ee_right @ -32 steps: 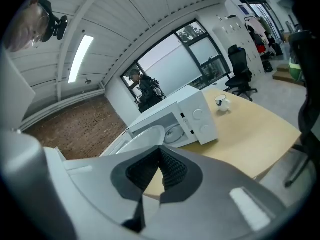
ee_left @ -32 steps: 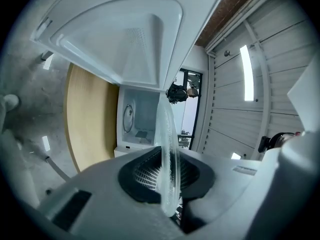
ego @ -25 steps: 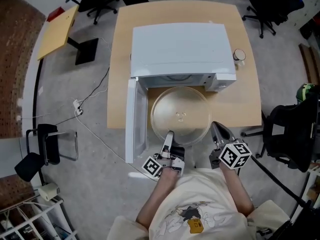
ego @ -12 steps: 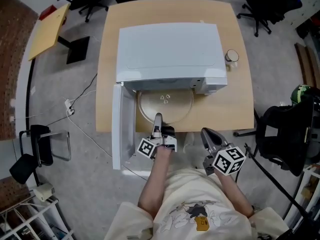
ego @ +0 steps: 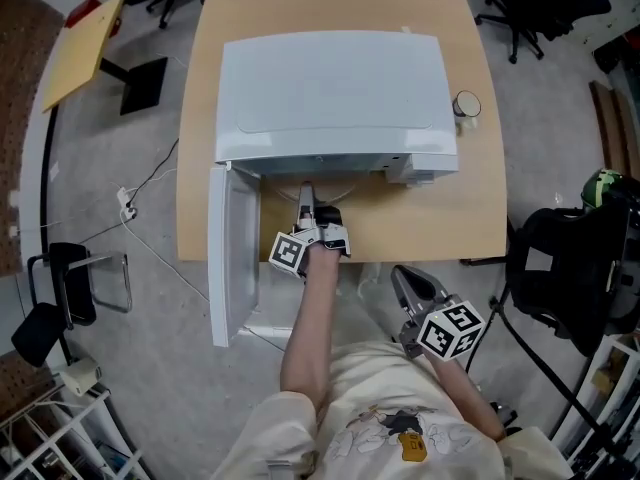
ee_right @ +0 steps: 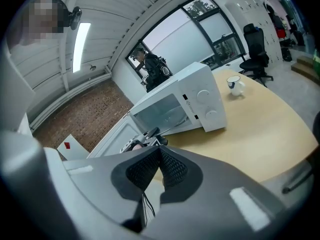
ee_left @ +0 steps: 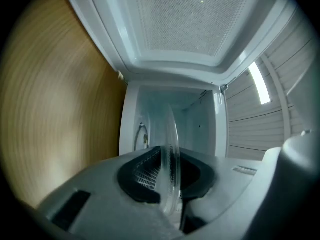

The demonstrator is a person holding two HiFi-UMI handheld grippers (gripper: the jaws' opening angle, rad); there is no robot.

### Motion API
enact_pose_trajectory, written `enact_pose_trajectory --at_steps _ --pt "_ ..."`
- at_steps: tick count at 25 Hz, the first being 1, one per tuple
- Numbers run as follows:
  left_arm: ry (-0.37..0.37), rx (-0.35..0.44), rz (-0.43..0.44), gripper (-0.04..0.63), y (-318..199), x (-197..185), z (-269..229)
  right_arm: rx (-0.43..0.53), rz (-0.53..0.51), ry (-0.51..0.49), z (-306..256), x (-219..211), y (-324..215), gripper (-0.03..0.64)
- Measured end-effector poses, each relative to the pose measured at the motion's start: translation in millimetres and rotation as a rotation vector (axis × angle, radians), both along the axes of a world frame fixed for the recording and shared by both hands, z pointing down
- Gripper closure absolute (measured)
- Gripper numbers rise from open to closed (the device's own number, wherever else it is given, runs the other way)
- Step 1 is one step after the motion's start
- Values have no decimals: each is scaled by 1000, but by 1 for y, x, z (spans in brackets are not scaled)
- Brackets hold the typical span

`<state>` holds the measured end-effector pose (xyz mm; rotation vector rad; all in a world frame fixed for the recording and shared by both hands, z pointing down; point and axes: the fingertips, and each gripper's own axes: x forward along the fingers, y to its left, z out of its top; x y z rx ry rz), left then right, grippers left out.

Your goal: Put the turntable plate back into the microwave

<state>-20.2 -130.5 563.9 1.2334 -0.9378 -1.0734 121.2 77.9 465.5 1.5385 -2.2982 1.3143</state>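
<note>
1. Grey floor (ego: 130, 148) all around below me.
2. Dead ahead, a light wooden table (ego: 450, 208) with rounded corners.
3. Black office chairs (ego: 520, 3) stand past its far right corner, and another black chair (ego: 45, 326) sits low on my left.
4. Far left, a smaller yellowish tabletop (ego: 80, 38).
5. Brick wall (ee_right: 85, 119) on that side (brown, rough-looking).
6. Big dark-framed windows (ee_right: 200, 34) are letting daylight in.
7. Overhead there's a white slatted ceiling (ee_right: 115, 14) with one strip light (ee_right: 80, 39) glowing.

Right tool (ee_right: 159, 151), jaws together and empty, before an open-doored white microwave (ee_right: 197, 101) on a wooden table (ee_right: 260, 134), mug (ee_right: 235, 85) alongside.
</note>
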Motion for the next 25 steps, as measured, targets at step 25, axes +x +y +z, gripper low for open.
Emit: enact_pose_trajectory --at_steps 25 --pt "10 -4 -4 569 -50 4 30 95 -15 102 30 -32 -128 612"
